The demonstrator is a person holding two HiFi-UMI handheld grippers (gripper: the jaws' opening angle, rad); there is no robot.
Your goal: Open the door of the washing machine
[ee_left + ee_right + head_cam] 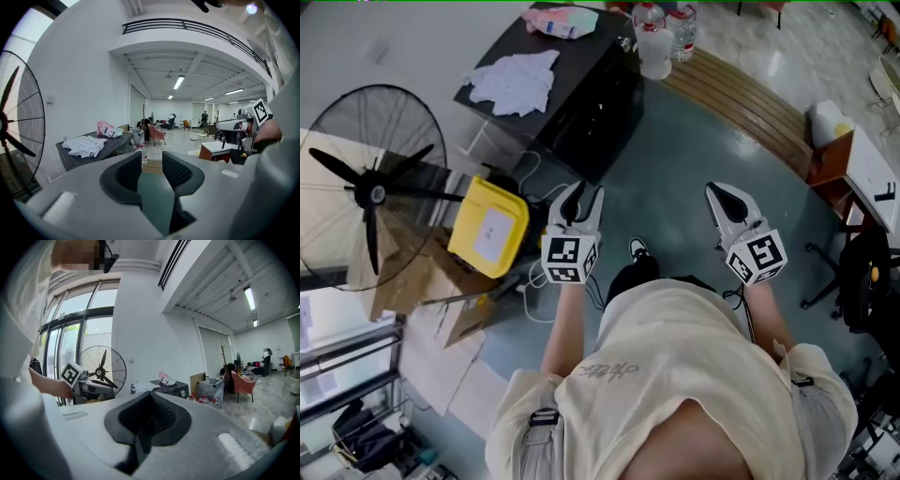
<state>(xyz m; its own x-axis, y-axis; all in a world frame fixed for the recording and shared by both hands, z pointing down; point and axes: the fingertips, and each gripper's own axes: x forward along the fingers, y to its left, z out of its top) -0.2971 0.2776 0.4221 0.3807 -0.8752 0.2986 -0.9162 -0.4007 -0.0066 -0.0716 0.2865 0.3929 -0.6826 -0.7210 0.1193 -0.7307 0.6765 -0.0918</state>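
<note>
The washing machine [581, 94] is a dark, low box ahead of me in the head view, a step or so beyond both grippers. A white cloth [516, 80] and a pink packet [562, 21] lie on its top. It also shows in the left gripper view as the washing machine [115, 147], and in the right gripper view as the washing machine [171, 390] with a round knob on its front. I cannot see its door. My left gripper [586, 192] is held in the air with its jaws apart and empty. My right gripper [724, 195] is level with it, jaws closed on nothing.
A big standing fan [370, 187] is at the left, with a yellow box [487, 225] and cardboard [412, 281] beside it and cables on the floor. Water bottles [661, 37] stand right of the machine by a curved wooden strip [741, 103]. A desk [867, 173] and black chair [862, 272] are far right.
</note>
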